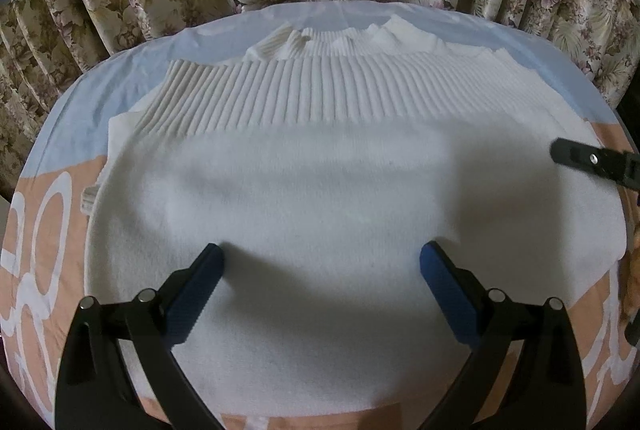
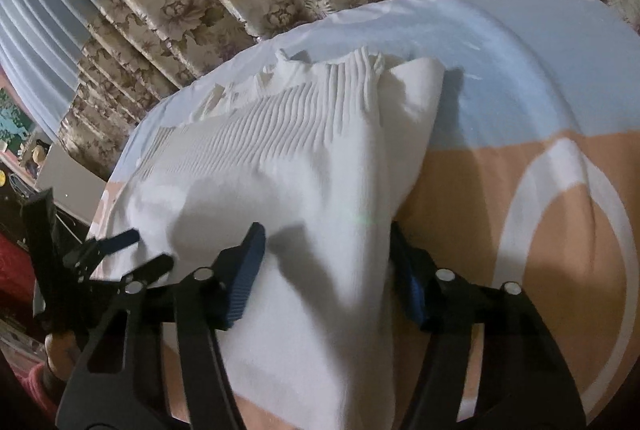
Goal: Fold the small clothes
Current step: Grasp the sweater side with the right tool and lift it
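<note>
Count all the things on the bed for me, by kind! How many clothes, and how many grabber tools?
White knitted sweater: 1
Hand-held grippers: 2, the left hand-held gripper and the right hand-held gripper
Bedsheet under them: 1
Total: 4

No legible text anywhere. Bed sheet (image 1: 44,242) carries large white looping shapes left of the sweater (image 1: 320,189), possibly letters; unreadable.

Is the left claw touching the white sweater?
Touching. Left wrist view: the left claw's blue fingertips press into the white sweater, jaws wide open.
</note>
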`<state>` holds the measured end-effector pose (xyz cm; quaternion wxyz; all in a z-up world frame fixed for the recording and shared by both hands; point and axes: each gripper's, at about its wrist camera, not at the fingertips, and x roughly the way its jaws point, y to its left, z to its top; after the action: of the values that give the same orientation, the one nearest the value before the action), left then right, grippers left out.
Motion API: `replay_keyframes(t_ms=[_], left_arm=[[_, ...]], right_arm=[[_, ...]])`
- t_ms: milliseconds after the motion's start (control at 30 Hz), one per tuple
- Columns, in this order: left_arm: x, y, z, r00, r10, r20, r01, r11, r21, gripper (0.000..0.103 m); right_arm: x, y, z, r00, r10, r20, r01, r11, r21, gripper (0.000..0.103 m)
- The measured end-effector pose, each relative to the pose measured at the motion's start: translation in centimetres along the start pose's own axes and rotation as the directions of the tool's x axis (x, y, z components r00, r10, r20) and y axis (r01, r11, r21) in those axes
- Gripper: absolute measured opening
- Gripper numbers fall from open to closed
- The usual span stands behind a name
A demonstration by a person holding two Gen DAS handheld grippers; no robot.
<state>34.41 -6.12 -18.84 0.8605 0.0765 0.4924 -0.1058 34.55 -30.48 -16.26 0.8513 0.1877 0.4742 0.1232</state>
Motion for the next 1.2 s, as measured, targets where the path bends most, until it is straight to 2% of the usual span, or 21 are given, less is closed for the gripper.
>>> replay_keyframes(t_ms=[67, 100, 300, 400, 500, 700, 900, 1033, 1100, 1200], left_arm=[[0.0, 0.0, 0.0, 1.0, 0.0, -0.002, 0.0, 1.0, -0.003, 0.099], [0.0, 0.0, 0.0, 1.0, 0.0, -0.004, 0.0, 1.0, -0.003, 0.099], [0.2, -0.2, 0.1, 1.0, 0.01, -0.006, -0.01, 1.0, 0.0, 0.1], [0.3, -0.2, 0.0, 1.0, 0.015, -0.004, -0.015, 1.0, 0.005, 0.1], [0.3, -0.4, 0.0, 1.0, 0.014, -0.004, -0.014, 1.0, 0.005, 0.1], [0.4, -0.3, 0.0, 1.0, 0.02, -0.001, -0.02, 1.0, 0.009, 0.101], [-0.1, 0.2, 0.2, 1.0, 0.0, 0.004, 0.0, 1.0, 0.019, 0.101], [-1.9, 3.9, 0.4, 1.0, -0.01, 0.021, 0.011, 1.0, -0.013, 0.101], [-2.9, 6.9, 0.5, 1.0, -0.012, 0.024, 0.013, 0.999, -0.038, 0.101], [-4.4, 11.2, 0.5, 0.998, 0.046, 0.048, -0.043, 0.998, -0.047, 0.101]], right_arm=[[0.3, 0.0, 0.5, 1.0, -0.005, -0.006, 0.005, 1.0, 0.001, 0.048], [0.4, 0.2, 0.7, 1.0, -0.012, -0.011, 0.012, 1.0, -0.009, 0.041], [0.8, 1.0, 0.8, 0.998, -0.063, -0.015, 0.062, 0.997, -0.055, 0.032], [0.6, 2.2, 0.6, 0.992, -0.125, 0.003, 0.125, 0.987, -0.097, 0.028], [0.4, 3.8, 0.6, 0.98, -0.199, 0.03, 0.201, 0.97, -0.136, 0.027], [0.6, 5.4, 0.9, 0.953, -0.299, 0.042, 0.301, 0.935, -0.186, 0.026], [1.8, 7.1, 1.0, 0.909, -0.414, 0.037, 0.41, 0.877, -0.249, 0.026], [1.5, 9.3, 1.4, 0.883, -0.465, 0.067, 0.464, 0.84, -0.28, 0.026], [1.5, 11.0, 1.8, 0.873, -0.48, 0.086, 0.483, 0.825, -0.295, 0.026], [1.9, 14.9, 2.3, 0.857, -0.499, 0.131, 0.513, 0.796, -0.322, 0.026]])
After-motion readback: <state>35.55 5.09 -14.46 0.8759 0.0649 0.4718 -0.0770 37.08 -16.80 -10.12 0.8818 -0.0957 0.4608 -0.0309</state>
